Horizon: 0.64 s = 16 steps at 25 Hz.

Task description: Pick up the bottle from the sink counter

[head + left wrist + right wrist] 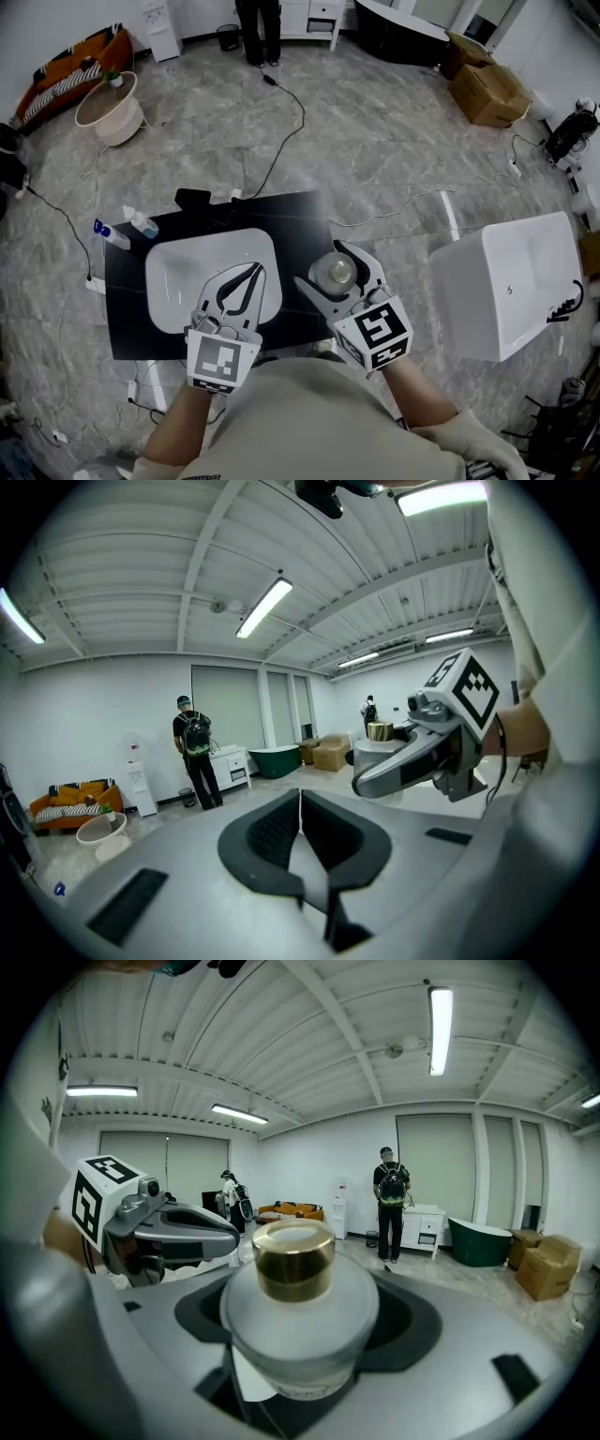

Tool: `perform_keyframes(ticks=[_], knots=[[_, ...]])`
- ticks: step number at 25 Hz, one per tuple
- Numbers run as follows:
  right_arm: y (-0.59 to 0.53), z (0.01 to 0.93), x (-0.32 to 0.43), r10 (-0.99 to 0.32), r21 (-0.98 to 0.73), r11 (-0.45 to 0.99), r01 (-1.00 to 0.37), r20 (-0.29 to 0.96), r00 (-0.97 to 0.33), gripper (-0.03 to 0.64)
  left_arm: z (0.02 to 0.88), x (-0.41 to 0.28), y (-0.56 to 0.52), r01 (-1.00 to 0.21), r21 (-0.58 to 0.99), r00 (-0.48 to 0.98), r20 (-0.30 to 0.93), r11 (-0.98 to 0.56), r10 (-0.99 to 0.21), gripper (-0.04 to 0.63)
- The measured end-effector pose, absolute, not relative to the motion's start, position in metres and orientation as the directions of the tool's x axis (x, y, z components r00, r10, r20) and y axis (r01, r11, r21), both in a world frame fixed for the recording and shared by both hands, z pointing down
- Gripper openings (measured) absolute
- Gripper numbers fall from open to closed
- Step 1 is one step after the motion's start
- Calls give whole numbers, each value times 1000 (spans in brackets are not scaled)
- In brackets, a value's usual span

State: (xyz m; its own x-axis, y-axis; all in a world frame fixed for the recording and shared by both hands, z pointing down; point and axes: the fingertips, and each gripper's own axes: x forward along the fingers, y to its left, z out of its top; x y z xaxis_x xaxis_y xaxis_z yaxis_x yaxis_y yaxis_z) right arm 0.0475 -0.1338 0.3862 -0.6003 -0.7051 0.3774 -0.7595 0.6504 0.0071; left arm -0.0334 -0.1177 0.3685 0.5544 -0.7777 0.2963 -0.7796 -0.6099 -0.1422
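Observation:
My right gripper (323, 266) is shut on a squat frosted bottle (336, 270) with a gold cap. It holds the bottle in the air over the right end of the black sink counter (127, 309). In the right gripper view the bottle (298, 1307) stands upright between the jaws, and its base is hidden. My left gripper (254, 267) hangs over the white basin (187, 272) with its jaws shut and nothing in them. The left gripper view shows its two fingertips (300, 794) pressed together, and the gold cap (379, 730) beyond them.
Two small spray bottles (142, 222) (111, 233) lie at the counter's far left corner. A white tub (511, 281) stands to the right, and cables run over the marble floor. A person (258, 28) stands by a white cabinet at the back. Cardboard boxes (487, 89) sit at the far right.

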Motion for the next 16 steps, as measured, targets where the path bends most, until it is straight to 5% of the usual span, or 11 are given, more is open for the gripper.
perform_keyframes(ticks=[16], knots=[[-139, 380, 51, -711, 4, 647, -762, 364, -602, 330, 364, -37, -123, -784, -162, 543, 288, -599, -789, 10]])
